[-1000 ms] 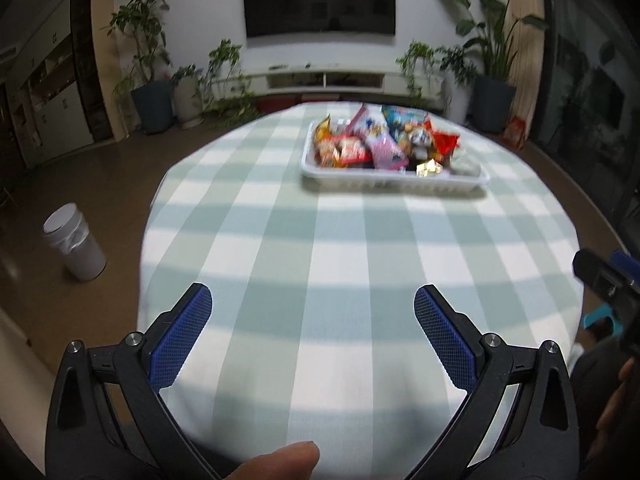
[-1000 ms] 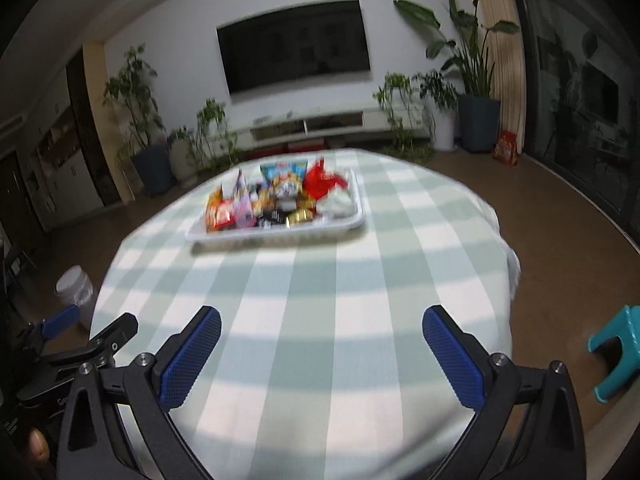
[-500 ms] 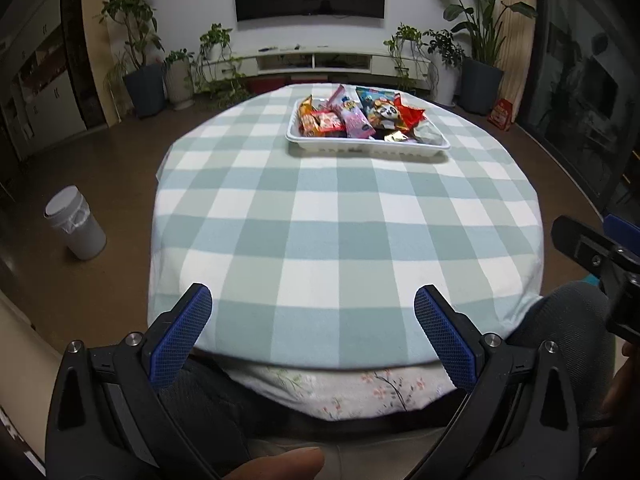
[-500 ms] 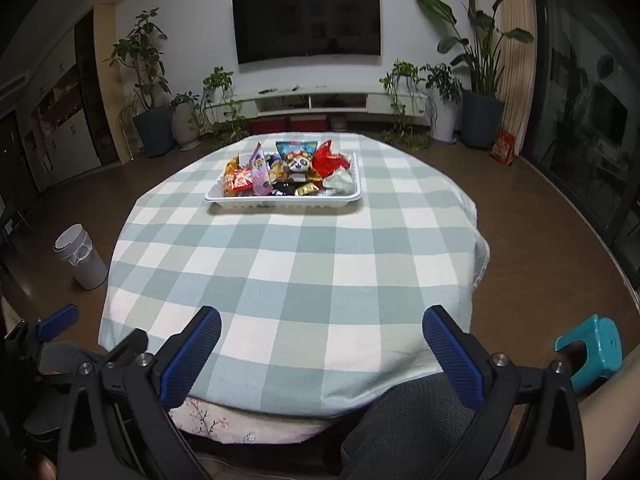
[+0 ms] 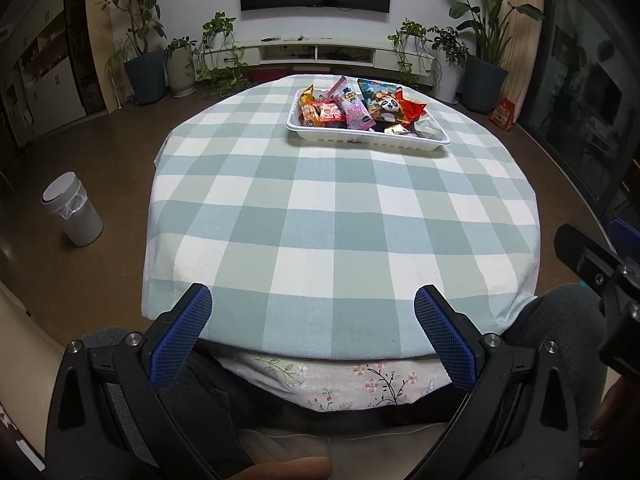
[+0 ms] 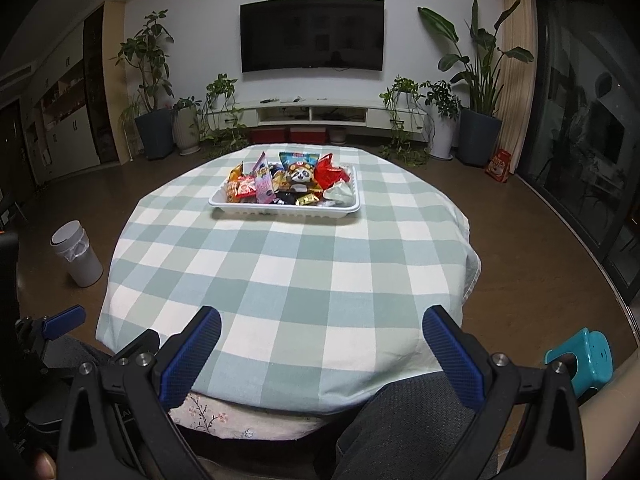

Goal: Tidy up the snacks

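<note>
A white tray point(image 5: 368, 142) full of several colourful snack packets point(image 5: 362, 106) sits at the far side of the round table with a green-and-white checked cloth point(image 5: 340, 208). It also shows in the right wrist view point(image 6: 284, 212), with a panda packet point(image 6: 300, 174) among the snacks. My left gripper point(image 5: 314, 308) is open and empty, held low at the table's near edge above the person's lap. My right gripper point(image 6: 322, 326) is open and empty, also at the near edge, far from the tray.
A white bin point(image 5: 72, 216) stands on the floor left of the table. A teal stool point(image 6: 580, 356) is at the right. Potted plants, a TV and a low cabinet line the far wall. The person's knees are under the near table edge.
Both grippers have pulled back and away from the tray, from over the cloth to the near edge. Both stay open and empty.
</note>
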A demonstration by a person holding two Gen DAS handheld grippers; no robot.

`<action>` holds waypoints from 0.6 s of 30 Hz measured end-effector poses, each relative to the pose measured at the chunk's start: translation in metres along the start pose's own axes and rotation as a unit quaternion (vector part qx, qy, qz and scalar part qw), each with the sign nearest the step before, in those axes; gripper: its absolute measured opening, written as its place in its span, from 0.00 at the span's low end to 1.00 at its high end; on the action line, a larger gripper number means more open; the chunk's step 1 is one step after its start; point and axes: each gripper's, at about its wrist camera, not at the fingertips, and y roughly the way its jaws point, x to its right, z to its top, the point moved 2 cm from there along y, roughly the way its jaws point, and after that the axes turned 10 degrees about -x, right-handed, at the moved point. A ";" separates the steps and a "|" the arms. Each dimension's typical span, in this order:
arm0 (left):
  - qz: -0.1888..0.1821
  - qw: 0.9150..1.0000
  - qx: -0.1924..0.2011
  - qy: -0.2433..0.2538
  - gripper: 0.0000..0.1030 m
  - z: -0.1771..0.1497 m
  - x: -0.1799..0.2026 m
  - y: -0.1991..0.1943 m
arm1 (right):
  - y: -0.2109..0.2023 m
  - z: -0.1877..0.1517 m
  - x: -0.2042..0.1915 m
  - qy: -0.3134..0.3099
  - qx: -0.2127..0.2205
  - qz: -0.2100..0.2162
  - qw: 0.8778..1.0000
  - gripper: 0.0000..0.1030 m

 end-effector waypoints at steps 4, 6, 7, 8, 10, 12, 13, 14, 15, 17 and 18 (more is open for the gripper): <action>-0.005 1.000 -0.001 -0.004 1.00 0.000 -0.001 0.002 | 0.003 -0.001 -0.001 -0.001 -0.005 -0.001 1.000 1.00; -0.004 1.000 -0.003 -0.004 1.00 0.000 -0.001 0.002 | 0.004 -0.002 -0.001 -0.001 -0.007 -0.001 1.000 1.00; -0.005 1.000 -0.004 -0.005 1.00 0.000 -0.001 0.003 | 0.005 -0.002 -0.001 -0.001 -0.009 -0.001 1.000 1.00; -0.006 1.000 -0.004 -0.006 1.00 0.000 -0.002 0.003 | 0.006 -0.002 -0.002 -0.001 -0.012 -0.001 1.000 1.00; -0.007 1.000 -0.004 -0.008 1.00 0.000 -0.002 0.004 | 0.009 -0.003 -0.002 -0.001 -0.019 0.001 1.000 1.00; -0.007 1.000 -0.004 -0.008 1.00 0.001 -0.002 0.004 | 0.010 -0.004 -0.003 -0.002 -0.022 0.000 1.000 1.00; -0.007 1.000 -0.004 -0.007 1.00 0.001 -0.002 0.004 | 0.011 -0.004 -0.003 -0.002 -0.023 -0.001 1.000 1.00; -0.007 1.000 -0.005 -0.007 1.00 0.001 -0.003 0.005 | 0.011 -0.004 -0.004 -0.003 -0.023 -0.001 1.000 1.00; -0.007 1.000 -0.005 -0.007 1.00 0.001 -0.003 0.005 | 0.011 -0.004 -0.004 -0.003 -0.024 -0.001 1.000 1.00; -0.007 1.000 -0.005 -0.008 1.00 0.001 -0.003 0.005 | 0.011 -0.004 -0.004 -0.003 -0.024 -0.002 1.000 1.00; -0.007 1.000 -0.005 -0.008 1.00 0.001 -0.003 0.005 | 0.011 -0.005 -0.004 -0.004 -0.024 -0.002 1.000 1.00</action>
